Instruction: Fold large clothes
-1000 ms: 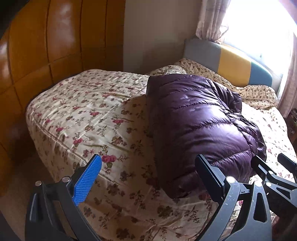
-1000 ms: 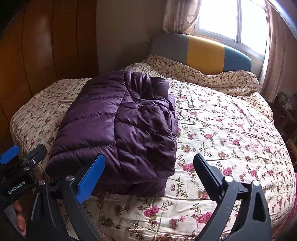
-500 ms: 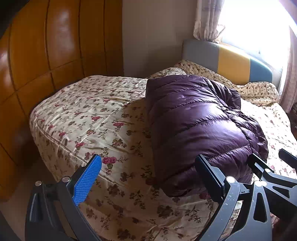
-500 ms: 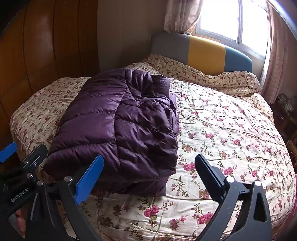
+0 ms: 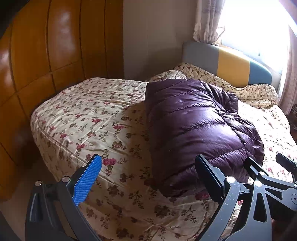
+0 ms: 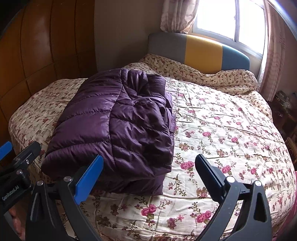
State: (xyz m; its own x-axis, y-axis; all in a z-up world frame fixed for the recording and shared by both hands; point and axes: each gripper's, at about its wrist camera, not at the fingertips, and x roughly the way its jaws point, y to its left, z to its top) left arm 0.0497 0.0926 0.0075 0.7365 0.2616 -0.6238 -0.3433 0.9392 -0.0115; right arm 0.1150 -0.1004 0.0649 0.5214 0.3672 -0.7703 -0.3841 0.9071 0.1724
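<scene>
**Folded jacket on the bed, both tongs wide and empty**

A purple puffer jacket (image 6: pixel 118 129) lies folded into a thick bundle on the bed (image 6: pixel 222 129), on the side nearer the wooden wardrobe (image 5: pixel 46 64). Its smooth quilted panel faces up on the wardrobe side; a more crumpled layer lies folded over it on the window side. The floral quilt (image 5: pixel 89 122) covers the bed all around it.

The left tongs (image 5: pixel 148 172) hang over the foot corner of the bed, spread wide, with nothing between the fingers; the jacket's near end lies just past the right finger. The right tongs (image 6: pixel 148 170) are also spread wide and empty, above the quilt just short of the jacket's near edge. Neither touches the jacket.

A grey, yellow and blue headboard (image 6: pixel 200 52) stands beneath the bright window (image 6: pixel 232 20), with curtains (image 6: pixel 176 16) at its sides.
</scene>
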